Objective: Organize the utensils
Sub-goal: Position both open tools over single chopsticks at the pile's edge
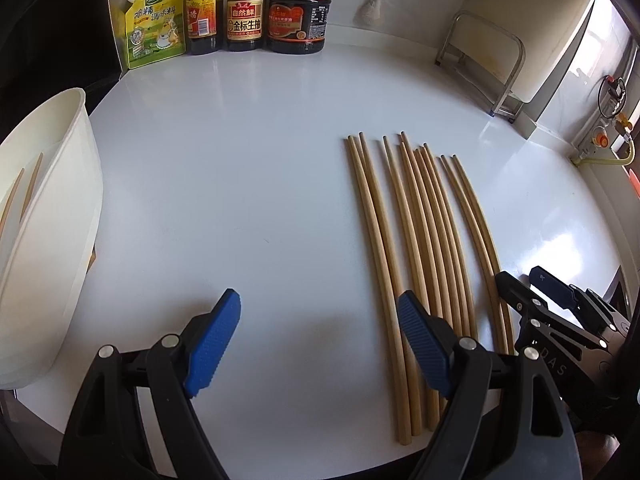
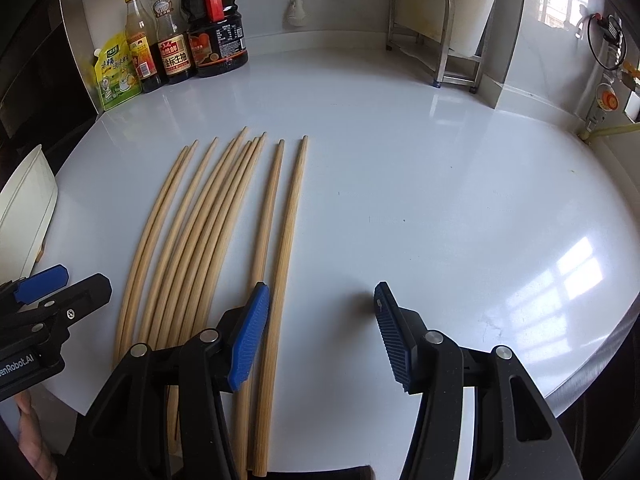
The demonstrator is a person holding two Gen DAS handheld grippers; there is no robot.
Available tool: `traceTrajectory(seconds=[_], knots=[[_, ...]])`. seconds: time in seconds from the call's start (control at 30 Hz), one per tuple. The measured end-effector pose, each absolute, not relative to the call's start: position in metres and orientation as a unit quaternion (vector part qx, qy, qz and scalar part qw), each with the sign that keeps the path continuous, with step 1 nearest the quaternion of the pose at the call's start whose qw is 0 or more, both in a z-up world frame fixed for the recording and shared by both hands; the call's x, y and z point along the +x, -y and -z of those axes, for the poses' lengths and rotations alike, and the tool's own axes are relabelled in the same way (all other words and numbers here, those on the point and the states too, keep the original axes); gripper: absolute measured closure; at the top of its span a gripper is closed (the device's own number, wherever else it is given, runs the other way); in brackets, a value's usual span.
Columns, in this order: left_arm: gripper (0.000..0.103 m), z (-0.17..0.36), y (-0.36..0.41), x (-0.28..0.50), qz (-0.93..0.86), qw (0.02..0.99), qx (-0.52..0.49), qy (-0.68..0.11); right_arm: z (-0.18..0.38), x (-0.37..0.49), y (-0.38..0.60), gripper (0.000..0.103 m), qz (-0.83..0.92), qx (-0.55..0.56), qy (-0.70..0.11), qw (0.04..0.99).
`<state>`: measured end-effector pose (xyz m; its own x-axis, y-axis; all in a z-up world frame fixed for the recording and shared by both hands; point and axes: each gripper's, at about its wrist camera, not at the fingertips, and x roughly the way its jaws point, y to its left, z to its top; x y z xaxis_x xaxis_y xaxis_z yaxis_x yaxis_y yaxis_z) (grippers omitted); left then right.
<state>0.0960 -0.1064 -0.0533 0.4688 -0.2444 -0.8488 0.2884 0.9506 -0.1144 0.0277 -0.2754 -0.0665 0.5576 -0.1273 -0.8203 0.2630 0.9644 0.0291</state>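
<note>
Several long wooden chopsticks [image 1: 416,248] lie side by side on the white counter; they also show in the right wrist view [image 2: 208,248]. A white holder [image 1: 48,216] stands at the left with two chopsticks [image 1: 20,192] inside; its edge shows in the right wrist view [image 2: 24,204]. My left gripper [image 1: 320,312] is open and empty, its right finger over the chopsticks' near ends. My right gripper [image 2: 322,304] is open and empty, its left finger above the rightmost chopsticks. The right gripper shows in the left wrist view [image 1: 532,280]; the left one shows in the right wrist view [image 2: 64,280].
Sauce bottles [image 1: 256,8] and a yellow pouch [image 1: 154,28] stand along the back wall. A metal rack [image 1: 484,64] stands at the back right. The counter's rounded front edge [image 2: 592,368] is near the grippers. Gas fittings [image 1: 604,136] are on the right wall.
</note>
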Motion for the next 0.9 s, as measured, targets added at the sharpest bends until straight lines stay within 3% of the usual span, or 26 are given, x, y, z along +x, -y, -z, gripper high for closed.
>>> traceTrajectory(seconds=[0.9], knots=[[0.023,0.068,0.119,0.105,0.116,0.861,0.066,-0.491,0.067,0.026,0.281,0.051,0.112,0.071,-0.452,0.882]])
